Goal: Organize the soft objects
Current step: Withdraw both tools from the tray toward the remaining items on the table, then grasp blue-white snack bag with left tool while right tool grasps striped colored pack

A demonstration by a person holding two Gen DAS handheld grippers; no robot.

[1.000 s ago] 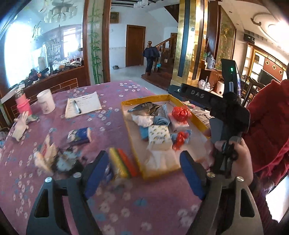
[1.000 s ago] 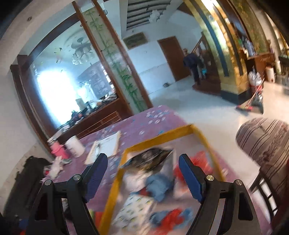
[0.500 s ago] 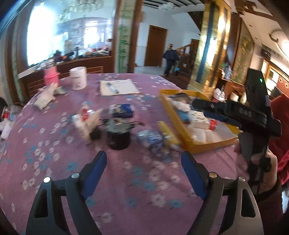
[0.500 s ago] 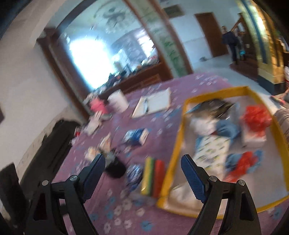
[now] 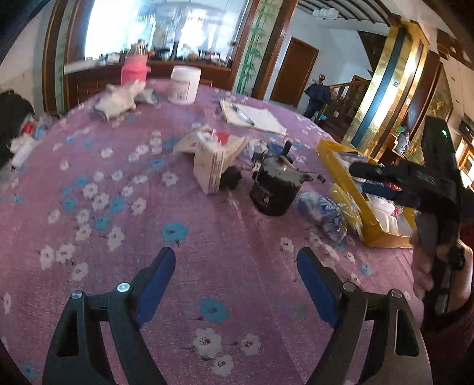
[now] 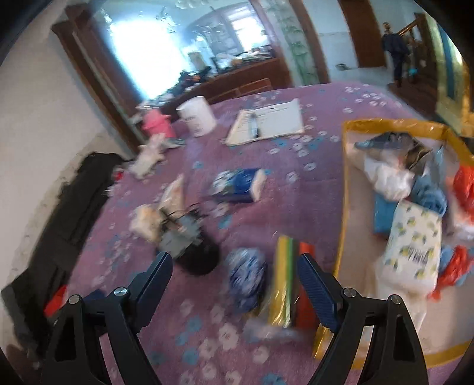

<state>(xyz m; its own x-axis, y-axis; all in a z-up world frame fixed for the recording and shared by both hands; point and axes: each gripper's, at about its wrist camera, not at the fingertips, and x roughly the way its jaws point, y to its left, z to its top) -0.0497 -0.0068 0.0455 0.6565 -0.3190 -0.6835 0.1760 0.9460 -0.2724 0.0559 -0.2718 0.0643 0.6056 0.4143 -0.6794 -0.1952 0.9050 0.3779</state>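
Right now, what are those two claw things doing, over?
Both sets of fingers open, empty, above the tablecloth. Blue-white soft bundle lies outside yellow tray. Black cup beside it.

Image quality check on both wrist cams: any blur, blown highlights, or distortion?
Left wrist: mostly sharp near the black cup, mild smear at far items, window blown out. Right wrist: heavy motion blur across the table, yellow tray soft, window glaring. Both: strong fisheye bending, dark corners.
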